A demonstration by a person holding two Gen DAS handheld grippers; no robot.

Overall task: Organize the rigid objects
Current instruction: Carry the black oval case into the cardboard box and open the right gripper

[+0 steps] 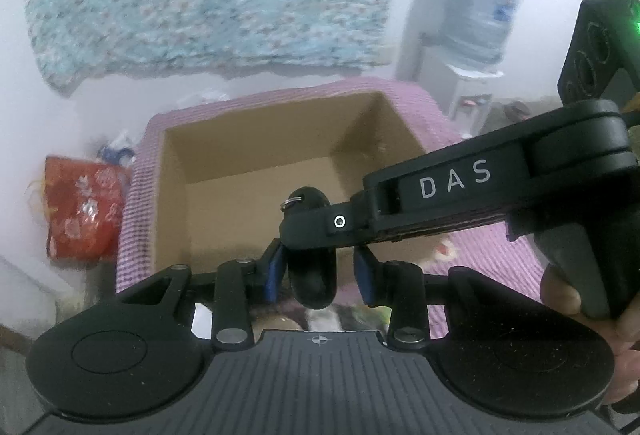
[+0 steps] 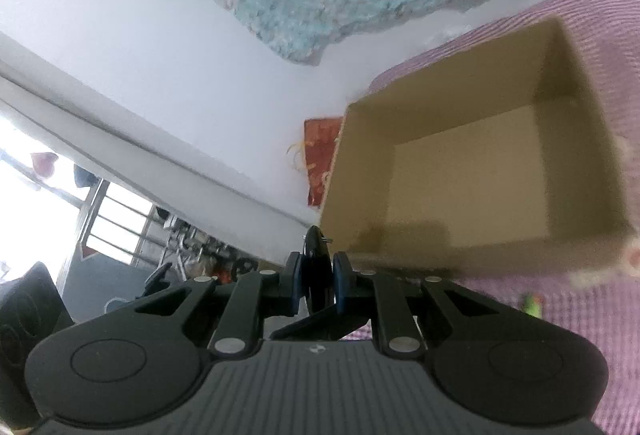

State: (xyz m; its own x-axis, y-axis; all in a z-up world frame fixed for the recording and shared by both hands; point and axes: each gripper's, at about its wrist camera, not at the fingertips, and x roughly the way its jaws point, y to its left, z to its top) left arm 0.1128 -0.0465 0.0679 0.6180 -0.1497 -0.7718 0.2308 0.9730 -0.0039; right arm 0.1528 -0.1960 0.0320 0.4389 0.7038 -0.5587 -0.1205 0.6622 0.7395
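Black oval fob (image 1: pixel 312 275) is clamped by right gripper (image 2: pixel 316 283); left gripper (image 1: pixel 320 271) is nearly closed around it, contact unclear. It is held above cardboard box (image 1: pixel 256 139) on purple cover (image 1: pixel 496 247).

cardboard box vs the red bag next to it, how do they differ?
The cardboard box is plain tan; the red bag carries a pale printed pattern. The box is stiff and open-topped, with a bare floor; the bag looks soft and crumpled. The box sits on the purple checked cover; the bag sits off its edge. Both are near the white wall.
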